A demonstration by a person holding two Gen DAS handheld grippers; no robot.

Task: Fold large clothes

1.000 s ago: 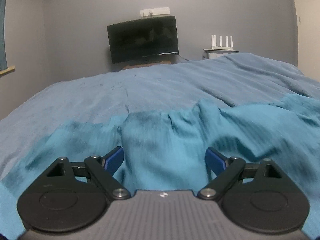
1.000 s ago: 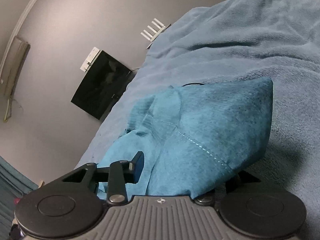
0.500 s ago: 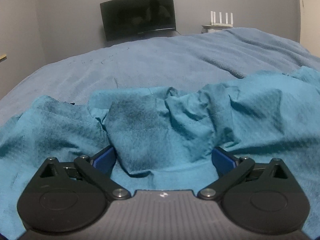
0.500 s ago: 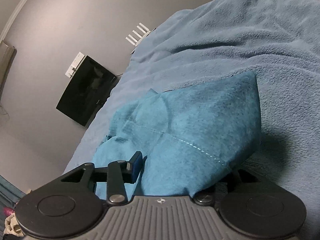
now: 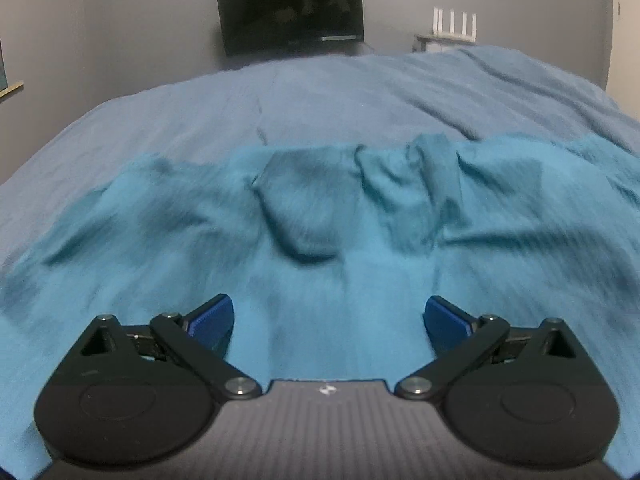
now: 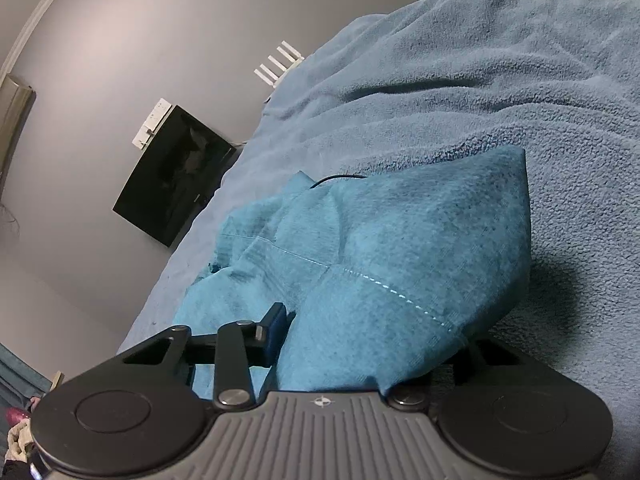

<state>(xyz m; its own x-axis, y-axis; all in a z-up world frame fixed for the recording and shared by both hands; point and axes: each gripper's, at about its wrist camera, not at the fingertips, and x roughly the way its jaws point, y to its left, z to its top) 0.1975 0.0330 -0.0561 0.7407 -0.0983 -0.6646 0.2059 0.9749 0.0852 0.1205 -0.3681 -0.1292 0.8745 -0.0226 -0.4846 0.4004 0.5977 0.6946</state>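
A teal garment (image 5: 320,220) lies rumpled across the blue bedspread (image 5: 320,100), blurred by motion in the left wrist view. My left gripper (image 5: 328,320) hovers over its near part, jaws wide open, blue pads clear of the cloth on both sides. In the right wrist view a bunched fold of the same garment (image 6: 400,240) with a stitched seam fills my right gripper (image 6: 372,332). Its left finger (image 6: 276,320) presses into the cloth; the right finger is hidden under the fabric. That corner is lifted above the bedspread (image 6: 480,80).
A dark TV (image 5: 288,8) hangs on the grey wall beyond the bed, with a white router (image 5: 454,24) on a stand to its right. A thin black cable (image 6: 340,178) shows behind the lifted cloth. Bedspread stretches past the garment.
My left gripper's jaws widened and let the raised fold drop; the cloth now lies flatter and farther ahead of it. The right gripper sank slightly, still holding its bunch.
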